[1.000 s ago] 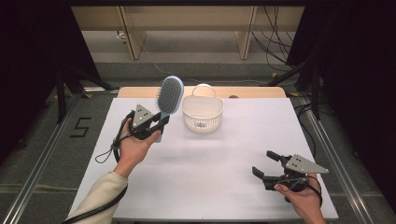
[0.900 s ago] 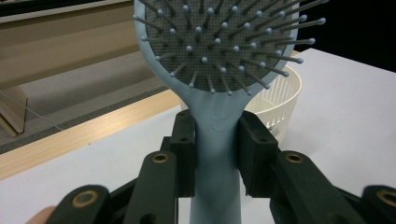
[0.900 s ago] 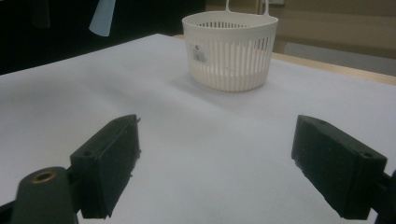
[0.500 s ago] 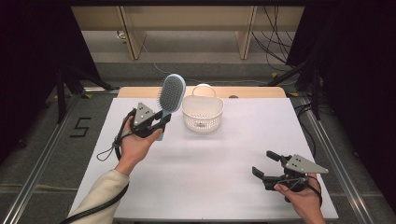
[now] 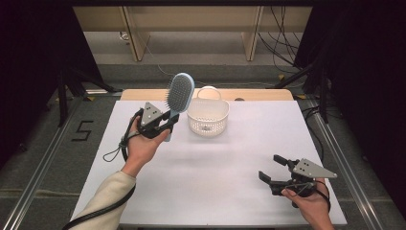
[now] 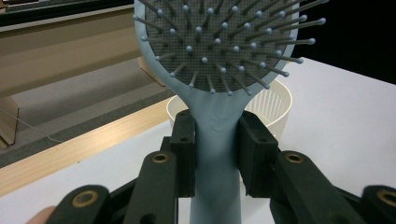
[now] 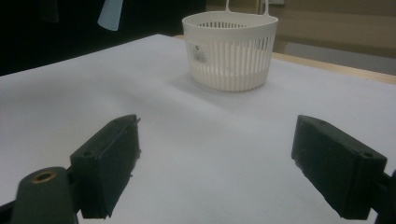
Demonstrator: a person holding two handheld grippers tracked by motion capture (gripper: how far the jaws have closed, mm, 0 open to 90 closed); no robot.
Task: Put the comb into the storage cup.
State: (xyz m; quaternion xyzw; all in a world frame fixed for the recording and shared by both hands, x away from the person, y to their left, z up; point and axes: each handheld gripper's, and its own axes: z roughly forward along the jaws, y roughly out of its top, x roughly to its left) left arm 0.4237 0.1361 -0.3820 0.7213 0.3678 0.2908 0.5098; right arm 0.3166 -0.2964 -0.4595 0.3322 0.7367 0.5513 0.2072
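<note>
The hairbrush (image 5: 180, 93) is in the air above the left part of the bench (image 5: 230, 158), head up and bristles turned toward the person, just left of the white basket (image 5: 208, 116) and a little nearer the person than it. The left hand-held gripper (image 5: 165, 125) grips it by the handle: in the left gripper view both black pads (image 6: 186, 154) press flat on the pale blue neck just below the head (image 6: 219, 42), with the rest of the handle running down between the jaws.

The step in hand looks like carrying the brush to the basket and setting it in. To do that well, keep the squeeze steady, since the handle is smooth and tapered and the heavy head sits high above the grip, so it could swing or slide if the jaws ease. Carry it right and slightly away until the head is over the basket's opening, clear the thin loop handle (image 5: 208, 91) at the far rim, then tip the brush and lower it inside before letting go. The basket is light and may skid or tip if the brush knocks its wall.

The right hand-held gripper (image 5: 276, 168) rests low at the near right corner, jaws wide apart with nothing between them, well away from the basket. It could steady the basket if needed.
</note>
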